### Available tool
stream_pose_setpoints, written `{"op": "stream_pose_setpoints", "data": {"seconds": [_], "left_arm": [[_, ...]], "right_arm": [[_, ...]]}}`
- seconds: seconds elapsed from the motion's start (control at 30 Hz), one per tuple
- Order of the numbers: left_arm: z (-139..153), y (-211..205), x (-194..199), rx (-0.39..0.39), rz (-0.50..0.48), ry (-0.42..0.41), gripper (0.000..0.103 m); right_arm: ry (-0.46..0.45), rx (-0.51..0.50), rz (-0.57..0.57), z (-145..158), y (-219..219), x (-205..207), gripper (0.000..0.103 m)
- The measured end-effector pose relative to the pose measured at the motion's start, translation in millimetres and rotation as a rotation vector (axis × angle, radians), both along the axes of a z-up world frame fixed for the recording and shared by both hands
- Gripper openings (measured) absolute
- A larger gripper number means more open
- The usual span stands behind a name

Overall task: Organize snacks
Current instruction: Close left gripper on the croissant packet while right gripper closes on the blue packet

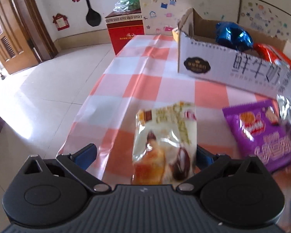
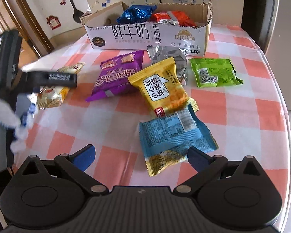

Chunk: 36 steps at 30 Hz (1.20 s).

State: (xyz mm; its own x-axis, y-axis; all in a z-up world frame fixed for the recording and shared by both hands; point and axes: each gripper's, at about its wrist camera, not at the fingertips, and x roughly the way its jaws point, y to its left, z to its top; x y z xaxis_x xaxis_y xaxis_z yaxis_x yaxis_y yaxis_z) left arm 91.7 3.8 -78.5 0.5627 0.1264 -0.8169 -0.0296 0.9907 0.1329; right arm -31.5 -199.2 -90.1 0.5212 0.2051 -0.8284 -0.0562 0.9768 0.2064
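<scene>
The white snack (image 1: pixel 163 145) lies on the table (image 1: pixel 145 66) between the left gripper's (image 1: pixel 145 153) wide-open jaws, not held yet. The box (image 1: pixel 223 66) is far back w/ 2 packs inside. If the jaws shut too soon, the slippery bag may slide off the near edge. The right gripper (image 2: pixel 141 155) is open too, over the blue pack (image 2: pixel 174 136), & could bump it.

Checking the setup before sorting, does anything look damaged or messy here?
The cardboard box has ragged, torn top edges. The yellow packet overlaps both the silver packet and the blue packet.
</scene>
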Motion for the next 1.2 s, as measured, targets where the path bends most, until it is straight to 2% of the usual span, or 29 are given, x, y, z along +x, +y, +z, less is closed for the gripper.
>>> {"op": "stream_pose_setpoints", "data": {"seconds": [0.1, 0.2, 0.3, 0.5, 0.57, 0.73, 0.8, 0.9, 1.0, 1.13, 1.2], "left_arm": [[2.2, 9.9, -7.1, -0.040, -0.019, -0.008, 0.102], [8.1, 14.0, -7.5, -0.058, -0.047, -0.041, 0.101], [14.7, 14.2, -7.1, -0.070, -0.069, -0.075, 0.101], [14.1, 5.2, -3.7, -0.031, -0.134, -0.106, 0.101], [12.8, 2.8, -1.1, -0.013, -0.139, -0.113, 0.101], [13.0, 1.3, 6.3, -0.022, -0.129, -0.124, 0.101], [10.4, 0.1, 9.7, -0.022, -0.130, -0.121, 0.101], [4.2, -1.2, 12.8, -0.014, -0.133, -0.110, 0.101], [-3.1, -2.4, 13.6, 0.001, -0.144, -0.088, 0.094], [-6.5, 2.8, 12.5, -0.056, -0.154, -0.076, 0.085], [-6.1, 3.5, 10.6, -0.090, -0.171, -0.074, 0.070]], "right_arm": [[-0.009, 0.026, -0.018, 3.9, -4.2, -5.1, 0.103], [-0.025, 0.063, -0.080, 8.9, -16.3, -12.6, 0.103], [-0.022, 0.059, -0.145, 7.6, -26.2, -15.0, 0.103], [0.033, 0.086, -0.252, -3.5, -33.5, -7.9, 0.103], [0.043, 0.086, -0.290, -6.3, -32.6, -5.2, 0.103], [0.066, 0.161, -0.412, -13.4, -36.2, 3.1, 0.103], [0.053, 0.126, -0.441, -13.1, -33.4, 6.9, 0.103], [0.055, 0.054, -0.464, -15.1, -26.1, 13.0, 0.097], [0.049, -0.029, -0.437, -14.8, -17.6, 14.7, 0.090], [0.037, -0.069, -0.396, -14.0, -15.7, 11.3, 0.080], [0.032, -0.090, -0.368, -12.0, -12.1, 7.2, 0.074]]}}
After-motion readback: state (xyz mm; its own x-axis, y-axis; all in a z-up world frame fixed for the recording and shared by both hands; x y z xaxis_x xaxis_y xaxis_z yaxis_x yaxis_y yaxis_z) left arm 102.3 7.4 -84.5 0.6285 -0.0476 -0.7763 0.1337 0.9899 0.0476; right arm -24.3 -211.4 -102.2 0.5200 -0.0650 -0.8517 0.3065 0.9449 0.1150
